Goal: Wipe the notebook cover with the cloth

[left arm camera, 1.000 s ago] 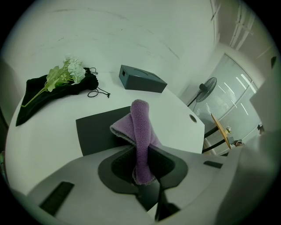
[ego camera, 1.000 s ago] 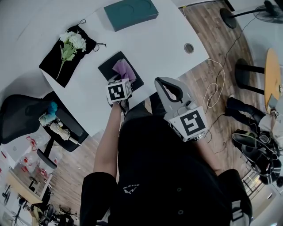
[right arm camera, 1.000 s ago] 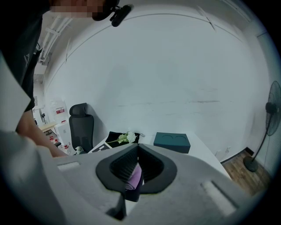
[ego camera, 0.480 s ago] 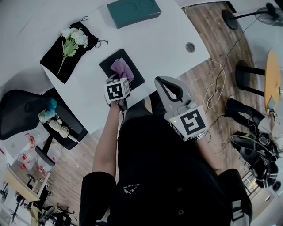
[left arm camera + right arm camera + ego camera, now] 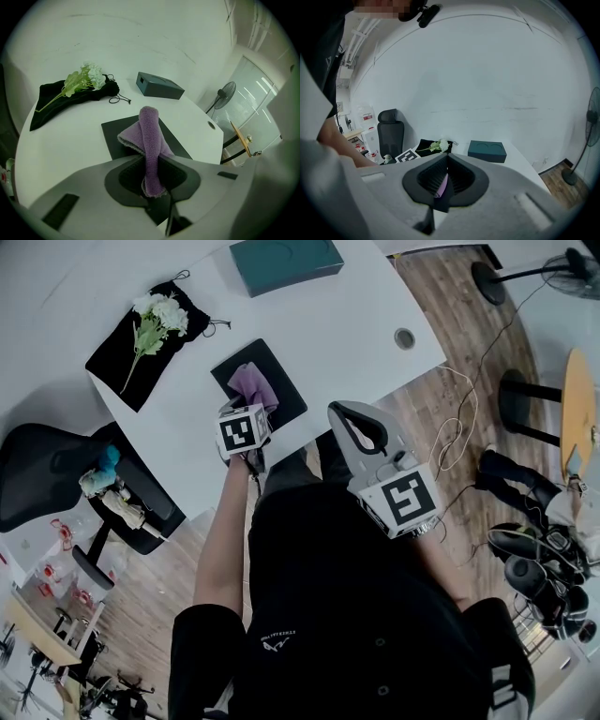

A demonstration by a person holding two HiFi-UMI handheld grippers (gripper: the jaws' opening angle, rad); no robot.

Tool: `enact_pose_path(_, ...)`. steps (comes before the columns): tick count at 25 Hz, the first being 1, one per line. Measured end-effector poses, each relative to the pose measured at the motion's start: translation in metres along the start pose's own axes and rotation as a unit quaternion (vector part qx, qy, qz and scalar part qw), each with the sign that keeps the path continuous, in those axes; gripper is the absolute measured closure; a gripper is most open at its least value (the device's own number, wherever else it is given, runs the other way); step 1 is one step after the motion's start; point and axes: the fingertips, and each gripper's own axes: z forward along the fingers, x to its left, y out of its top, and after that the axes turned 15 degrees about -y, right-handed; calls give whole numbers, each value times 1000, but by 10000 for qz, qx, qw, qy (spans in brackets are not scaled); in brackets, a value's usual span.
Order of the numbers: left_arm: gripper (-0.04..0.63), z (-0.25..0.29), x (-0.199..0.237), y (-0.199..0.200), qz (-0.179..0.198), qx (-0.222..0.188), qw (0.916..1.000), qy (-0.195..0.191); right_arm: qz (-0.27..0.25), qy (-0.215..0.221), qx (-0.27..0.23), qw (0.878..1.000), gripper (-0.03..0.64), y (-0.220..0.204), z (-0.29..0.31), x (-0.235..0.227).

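On the white table (image 5: pixel 356 324), upper centre of the head view, the black notebook (image 5: pixel 284 388) lies loose near the edge; a hard stroke could shove it off. The right gripper (image 5: pixel 446 157), jaws together and empty, hangs clear, steadying nothing. The left gripper (image 5: pixel 151 176) pinches the purple cloth (image 5: pixel 149 136) resting on the cover; that narrow fold may slip.

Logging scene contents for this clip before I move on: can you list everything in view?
table: 1, white, under the items
notebook: 1, black, near table edge
cloth: 1, purple, on notebook
box: 1, teal, far table edge
pouch: 1, black, table's left side
flowers: 1 bunch, white and green, on pouch
office chair: 1, black, beside table
fan: 1, black, floor at right
left gripper: 1, grey, shut on cloth
right gripper: 1, grey, shut, empty, off the table
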Motion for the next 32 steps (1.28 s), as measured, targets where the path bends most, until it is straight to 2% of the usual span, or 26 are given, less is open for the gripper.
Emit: enact_pose_path(32,523,-39,40,-32,-354,-223,9980,481,-174,349,-88,9992,612,-1,-7,28)
